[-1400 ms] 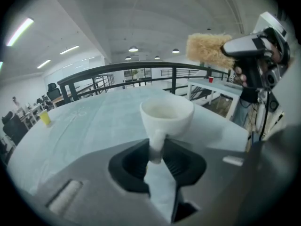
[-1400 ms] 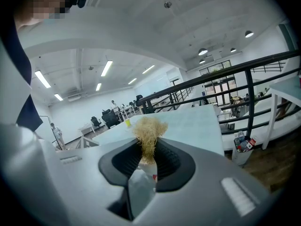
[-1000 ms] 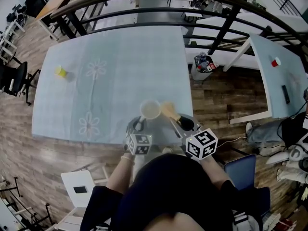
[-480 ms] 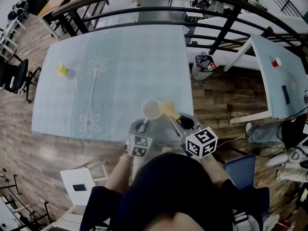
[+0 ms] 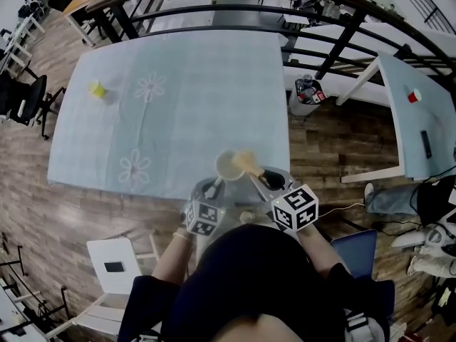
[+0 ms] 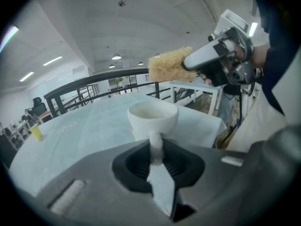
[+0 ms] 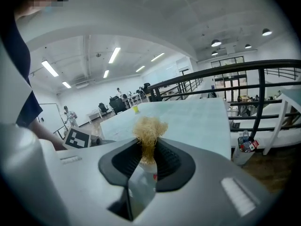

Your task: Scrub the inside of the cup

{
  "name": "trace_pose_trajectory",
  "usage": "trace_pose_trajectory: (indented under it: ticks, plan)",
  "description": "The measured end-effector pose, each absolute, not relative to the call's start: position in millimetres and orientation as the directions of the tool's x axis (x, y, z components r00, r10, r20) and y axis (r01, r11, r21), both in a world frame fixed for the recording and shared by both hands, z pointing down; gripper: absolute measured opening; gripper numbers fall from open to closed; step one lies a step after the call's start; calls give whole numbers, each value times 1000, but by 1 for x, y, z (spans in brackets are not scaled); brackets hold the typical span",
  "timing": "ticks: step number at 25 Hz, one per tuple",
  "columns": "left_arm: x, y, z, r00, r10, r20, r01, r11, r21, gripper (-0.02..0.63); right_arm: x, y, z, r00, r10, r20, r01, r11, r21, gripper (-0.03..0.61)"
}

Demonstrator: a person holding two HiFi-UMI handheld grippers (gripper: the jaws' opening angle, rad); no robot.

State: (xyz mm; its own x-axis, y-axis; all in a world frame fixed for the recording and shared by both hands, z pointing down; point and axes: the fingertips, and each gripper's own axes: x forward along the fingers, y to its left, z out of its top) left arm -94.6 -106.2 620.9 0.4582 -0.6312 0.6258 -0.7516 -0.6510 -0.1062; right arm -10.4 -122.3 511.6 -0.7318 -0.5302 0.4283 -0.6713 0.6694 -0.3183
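White cup (image 6: 153, 118), upright near the front edge of the blue-clothed table (image 5: 178, 84): my left gripper (image 6: 155, 150) pinches its handle. My right gripper (image 7: 146, 160) clamps the straw-bristled brush (image 7: 149, 130), its bristles just beside the rim, not inside. I judge scrubbing hasn't begun. Next I must angle the bristles down into the cup.

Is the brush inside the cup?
No, the brush is held in the air above the cup, clear of its rim.
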Motion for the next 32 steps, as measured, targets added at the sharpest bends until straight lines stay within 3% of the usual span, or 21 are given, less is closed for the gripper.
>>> trace_pose_trajectory:
  ticks: [8,14,22,32]
  plan:
    - [-91,-89,619,458,-625,633,-714,-683,-158,51,-19,-106,530,-737,-462,493,-631,732,-257,78]
    - [-87,-88,617,449,-623,641,-691,-696,-192,51,-24,-103,548,-687,-379,620,-542,836,-89,78]
    - [-84,-88,615,437,-620,652,-661,-713,-235,51,-28,-109,569,-536,-364,762,-275,928,249,77]
    - [-79,-87,613,422,-610,671,-583,-749,-315,51,-36,-116,591,-418,-319,851,5,935,353,77]
